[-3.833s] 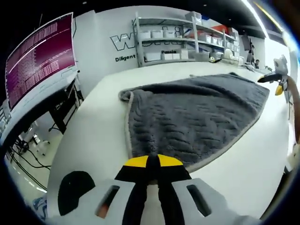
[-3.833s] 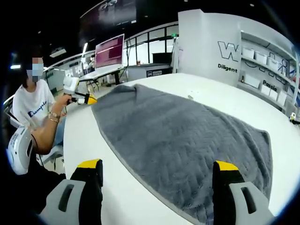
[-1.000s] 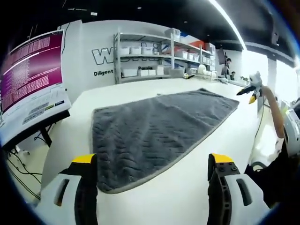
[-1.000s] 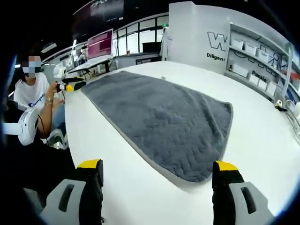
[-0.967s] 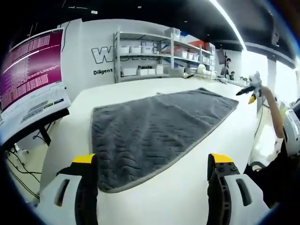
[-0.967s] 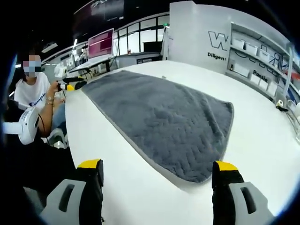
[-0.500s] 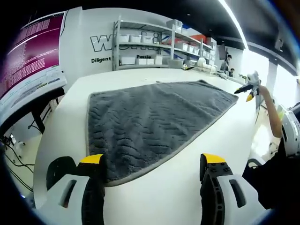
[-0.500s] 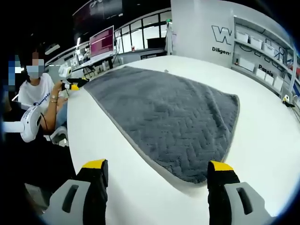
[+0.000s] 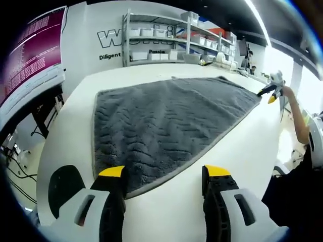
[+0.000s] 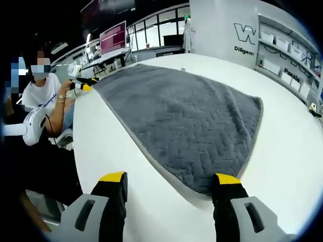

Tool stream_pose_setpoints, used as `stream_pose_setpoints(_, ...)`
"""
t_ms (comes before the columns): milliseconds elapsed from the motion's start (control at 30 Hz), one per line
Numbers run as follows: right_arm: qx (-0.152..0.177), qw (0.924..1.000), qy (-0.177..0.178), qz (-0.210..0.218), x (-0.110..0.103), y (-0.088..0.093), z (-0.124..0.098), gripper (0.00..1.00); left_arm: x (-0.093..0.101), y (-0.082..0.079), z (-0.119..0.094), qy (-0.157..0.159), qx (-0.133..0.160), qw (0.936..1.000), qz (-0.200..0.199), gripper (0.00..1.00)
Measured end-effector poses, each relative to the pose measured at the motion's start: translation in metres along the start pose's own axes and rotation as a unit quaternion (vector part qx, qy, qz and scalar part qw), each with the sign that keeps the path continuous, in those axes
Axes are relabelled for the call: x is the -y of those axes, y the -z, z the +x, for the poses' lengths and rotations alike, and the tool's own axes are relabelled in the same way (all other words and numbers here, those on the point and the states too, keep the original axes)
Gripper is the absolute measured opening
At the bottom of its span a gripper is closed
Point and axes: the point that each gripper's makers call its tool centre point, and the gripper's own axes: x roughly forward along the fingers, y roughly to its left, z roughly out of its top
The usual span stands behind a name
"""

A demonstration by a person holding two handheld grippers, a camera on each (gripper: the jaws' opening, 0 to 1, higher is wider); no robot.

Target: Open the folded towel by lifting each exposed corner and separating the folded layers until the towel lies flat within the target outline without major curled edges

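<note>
Status: the grey towel lies spread as a single layer on the white tabletop. No folded layers or lifted corners are visible in either view. Its pale edging runs continuous along the near edge in both views. The near corner in the left gripper view sits flat, just in front of the left tool. The near corner in the right gripper view also sits flat, just ahead of the right tool.

Tool state: both tools have jaws spread apart and hold nothing. Each hovers at the tabletop edge close to its own towel corner. I cannot tell whether either one touches the fabric.

Judgement: the unfolding looks essentially complete. What may remain is only a final check or small flattening of edges.

Not resolvable:
- No target outline can be made out on the tabletop, so placement within it is unverified.
- The far edge of the towel, toward the shelving, is foreshortened by the fisheye; minor curl there cannot be ruled out.
- The opposite tool appears small at the far end in each view, too small for detail.
- A seated person is at the left in the right gripper view.
</note>
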Motion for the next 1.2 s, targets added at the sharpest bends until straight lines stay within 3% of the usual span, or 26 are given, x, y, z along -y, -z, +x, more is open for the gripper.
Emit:
stream_pose_setpoints(333,-0.005,1.0,0.001,0.007,0.009,0.003,0.003,0.53,-0.012,0.001,-0.001,-0.022,-0.006,0.9997,0.01,0.43)
stream_pose_setpoints(833,0.005,0.9997,0.023,0.002,0.025,0.006,0.004,0.29,-0.018,0.001,-0.002,-0.03,-0.004,0.9995,0.009,0.33)
stream_pose_setpoints(1000,-0.003,0.999,0.043,-0.008,0.031,0.008,0.003,0.14,-0.019,0.0,-0.002,-0.032,0.001,0.9994,0.009,0.26)
stream_pose_setpoints(1200,0.001,0.9992,0.04,-0.006,0.033,0.012,-0.001,0.05,-0.024,0.002,-0.005,-0.04,-0.002,0.9992,0.008,0.16)
